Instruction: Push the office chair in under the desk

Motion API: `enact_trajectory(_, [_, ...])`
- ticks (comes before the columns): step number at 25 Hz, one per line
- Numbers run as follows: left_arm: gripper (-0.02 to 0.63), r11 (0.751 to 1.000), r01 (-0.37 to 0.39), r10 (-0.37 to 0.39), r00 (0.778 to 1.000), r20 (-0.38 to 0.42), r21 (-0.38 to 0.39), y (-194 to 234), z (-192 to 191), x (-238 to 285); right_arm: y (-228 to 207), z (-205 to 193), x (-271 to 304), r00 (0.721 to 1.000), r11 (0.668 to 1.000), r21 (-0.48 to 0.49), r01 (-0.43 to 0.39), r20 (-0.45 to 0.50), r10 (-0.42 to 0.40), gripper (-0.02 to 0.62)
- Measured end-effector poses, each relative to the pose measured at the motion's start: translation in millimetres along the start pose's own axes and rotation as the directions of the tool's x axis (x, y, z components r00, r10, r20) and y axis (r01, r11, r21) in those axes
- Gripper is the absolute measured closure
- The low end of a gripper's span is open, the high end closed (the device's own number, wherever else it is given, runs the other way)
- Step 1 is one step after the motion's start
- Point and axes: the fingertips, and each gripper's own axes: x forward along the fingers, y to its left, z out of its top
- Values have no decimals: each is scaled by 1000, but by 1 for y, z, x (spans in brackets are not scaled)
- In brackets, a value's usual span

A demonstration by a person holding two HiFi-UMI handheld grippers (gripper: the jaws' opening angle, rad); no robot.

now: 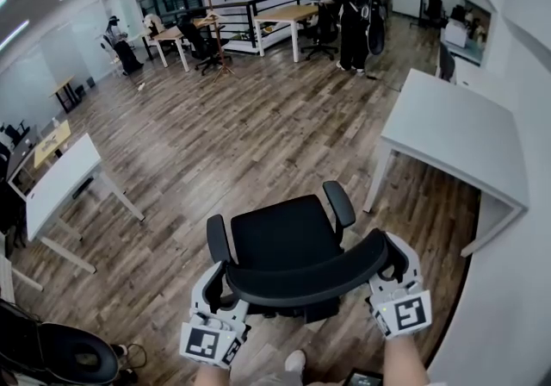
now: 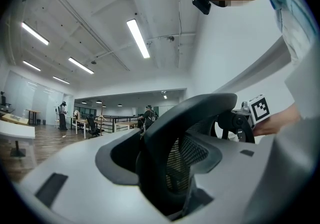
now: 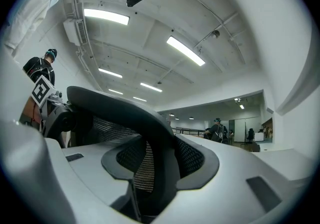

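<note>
While both tools sit on the backrest, the office chair [image 1: 288,242] stands on the wooden floor [image 1: 258,134], right in front of the person, its seat facing away from them. The left tool [image 1: 217,283] has the left end of the curved top rim. In the left gripper view the dark rim and mesh fill the gap between the jaws, so that one is pinching the backrest. Over on the other side, the right tool [image 1: 394,262] has the right end of the same rim. The right gripper view shows the frame wedged between its jaws too, so it is clamped on as well. Both marker cubes face up towards the head camera, one at each corner of the backrest.

The white table [image 1: 456,130] stands against the wall on the right, and the chair is off to its left, not under it. The right armrest [image 1: 340,203] points towards the table's near leg [image 1: 379,176] but stays apart from it. One shoe [image 1: 294,362] peeks out just behind the chair's base. Far across the room, another person in dark clothes [image 1: 353,18] stands beside a wooden desk [image 1: 288,15]. A second white table [image 1: 56,186] sits at the left.
</note>
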Motion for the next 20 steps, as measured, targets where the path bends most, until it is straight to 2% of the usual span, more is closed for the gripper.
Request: enact_trajectory(20, [368,993,115,-115,993,-15,-11,-36,3,19,-36,-2,-23,996,996,-31,85,-39,-86,408])
